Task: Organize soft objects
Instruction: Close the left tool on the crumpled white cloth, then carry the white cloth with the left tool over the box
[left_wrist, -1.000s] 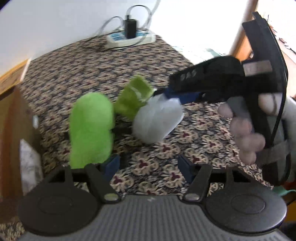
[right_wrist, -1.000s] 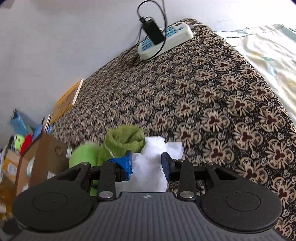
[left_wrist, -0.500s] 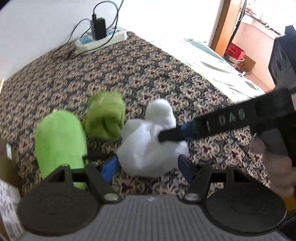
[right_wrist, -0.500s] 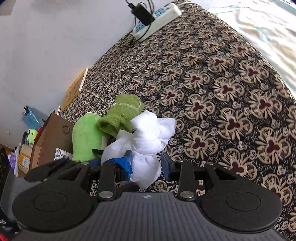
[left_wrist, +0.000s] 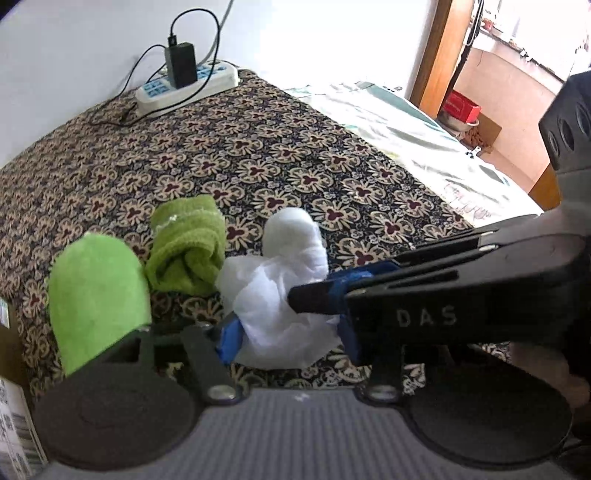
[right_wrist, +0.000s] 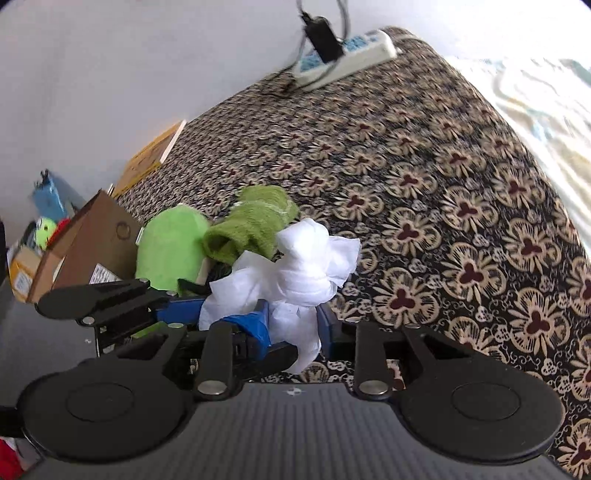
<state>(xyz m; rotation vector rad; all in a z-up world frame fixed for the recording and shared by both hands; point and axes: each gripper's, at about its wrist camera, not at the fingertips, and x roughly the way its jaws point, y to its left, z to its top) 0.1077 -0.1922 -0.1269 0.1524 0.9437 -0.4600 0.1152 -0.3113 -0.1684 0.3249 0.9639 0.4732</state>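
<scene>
- A crumpled white gauzy cloth bundle (left_wrist: 284, 291) lies on a bed covered in dark floral-patterned fabric (left_wrist: 258, 162), near the front edge of both wrist views.
- Left gripper (left_wrist: 288, 338): its blue-padded jaws are closing, with the lower part of the white bundle between them; whether the pads press yet is unclear.
- Right gripper (right_wrist: 293, 326): its jaws are also closing, with a hanging tail of the same bundle between them and apparently pinched.
- In the left view the right gripper's black fingers reach in from three o'clock onto the bundle's middle.
- The bundle's long axis runs from six towards twelve o'clock, away from the left gripper; both grippers are at it.
- At nine to ten o'clock of the bundle lie a rolled olive-green terry towel (left_wrist: 188, 247) and a bright green smooth rounded plush (left_wrist: 98, 295), close alongside.
- A white power strip (left_wrist: 186, 88) sits far off at twelve o'clock.
</scene>
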